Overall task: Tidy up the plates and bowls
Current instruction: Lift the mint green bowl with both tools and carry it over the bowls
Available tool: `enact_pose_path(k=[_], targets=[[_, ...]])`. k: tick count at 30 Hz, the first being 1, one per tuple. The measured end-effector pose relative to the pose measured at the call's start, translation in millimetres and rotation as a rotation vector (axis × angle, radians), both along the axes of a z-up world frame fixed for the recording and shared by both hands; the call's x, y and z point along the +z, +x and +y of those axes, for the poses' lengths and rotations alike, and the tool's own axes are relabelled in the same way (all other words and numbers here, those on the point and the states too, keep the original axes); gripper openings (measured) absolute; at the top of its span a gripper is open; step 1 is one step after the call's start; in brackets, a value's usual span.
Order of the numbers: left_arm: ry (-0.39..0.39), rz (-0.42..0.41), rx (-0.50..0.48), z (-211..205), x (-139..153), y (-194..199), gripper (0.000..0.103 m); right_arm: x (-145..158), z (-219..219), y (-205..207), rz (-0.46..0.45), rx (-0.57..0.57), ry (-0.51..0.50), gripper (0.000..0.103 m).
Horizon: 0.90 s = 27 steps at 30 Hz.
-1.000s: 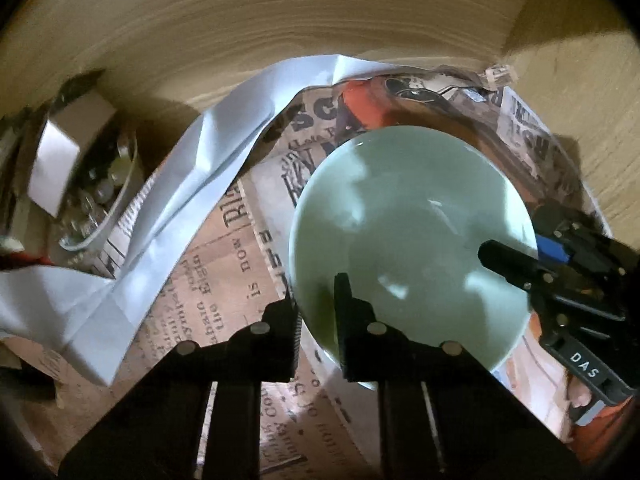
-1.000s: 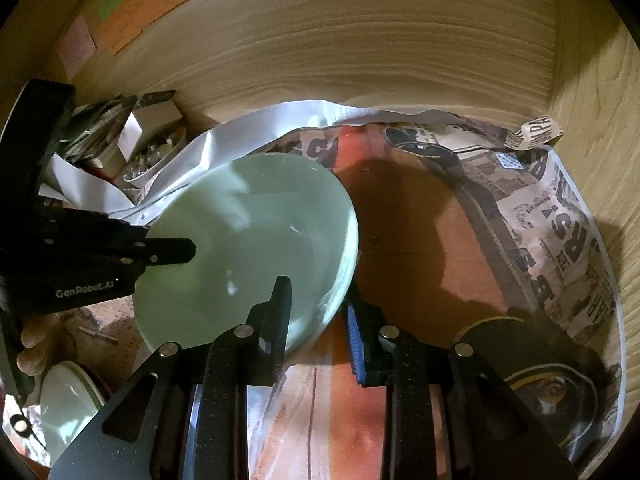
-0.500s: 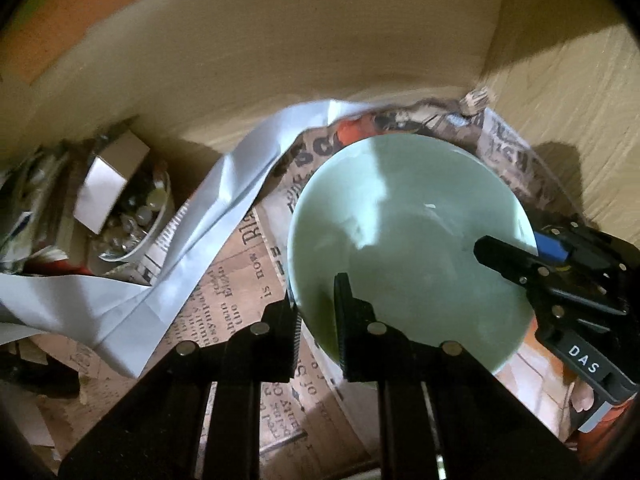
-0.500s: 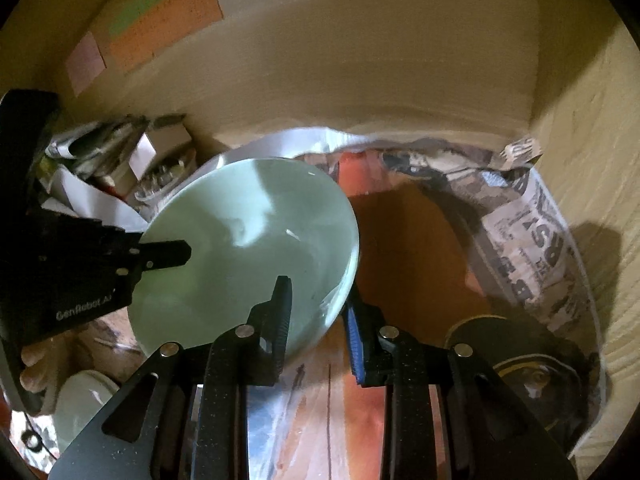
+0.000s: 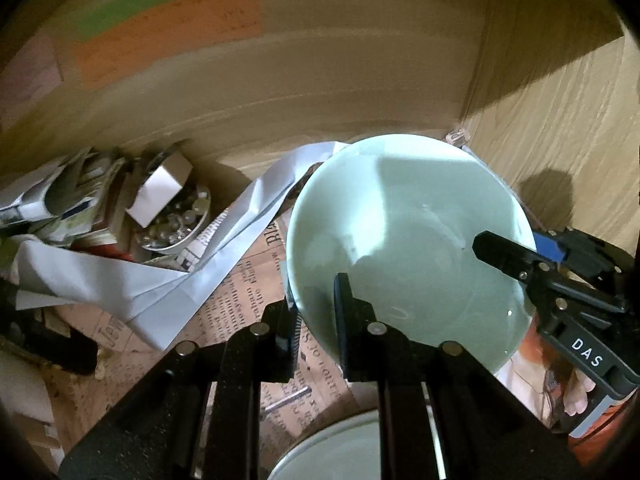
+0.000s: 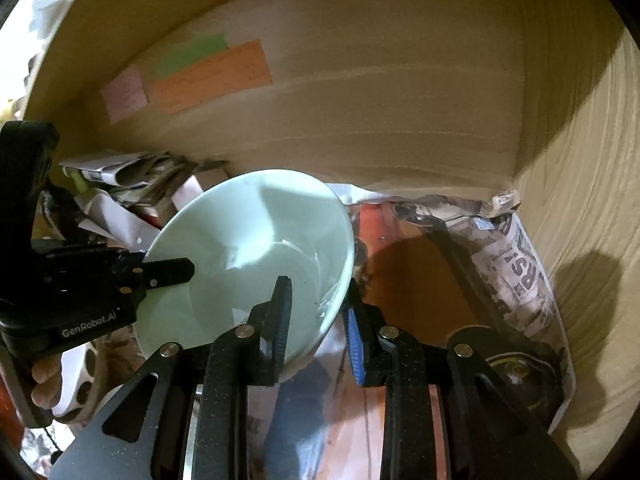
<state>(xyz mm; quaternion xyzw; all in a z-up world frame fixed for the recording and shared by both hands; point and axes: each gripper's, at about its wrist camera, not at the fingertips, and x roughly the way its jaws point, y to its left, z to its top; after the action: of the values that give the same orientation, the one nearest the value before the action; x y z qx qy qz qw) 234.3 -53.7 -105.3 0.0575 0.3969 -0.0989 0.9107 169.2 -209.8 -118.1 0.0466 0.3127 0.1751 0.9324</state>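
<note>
My left tongs (image 5: 316,312) are clamped tight on the near rim of the pale green bowl (image 5: 408,248), and my right tongs (image 6: 316,312) pinch its opposite rim, one finger inside and one outside. I hold the bowl between them, above the newspaper (image 5: 236,304) lining the wooden cabinet (image 6: 400,112). Another green dish (image 5: 340,452) sits directly below, and a small dish of marbles (image 5: 176,224) lies off left.
</note>
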Motion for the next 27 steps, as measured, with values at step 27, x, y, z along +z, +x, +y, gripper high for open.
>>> enact_pose_path(k=[27], targets=[[-0.066, -0.126, 0.061, 51.2, 27.1, -104.7, 0.014, 17.3, 47.6, -65.6, -0.069, 0.098, 0.04, 0.023]])
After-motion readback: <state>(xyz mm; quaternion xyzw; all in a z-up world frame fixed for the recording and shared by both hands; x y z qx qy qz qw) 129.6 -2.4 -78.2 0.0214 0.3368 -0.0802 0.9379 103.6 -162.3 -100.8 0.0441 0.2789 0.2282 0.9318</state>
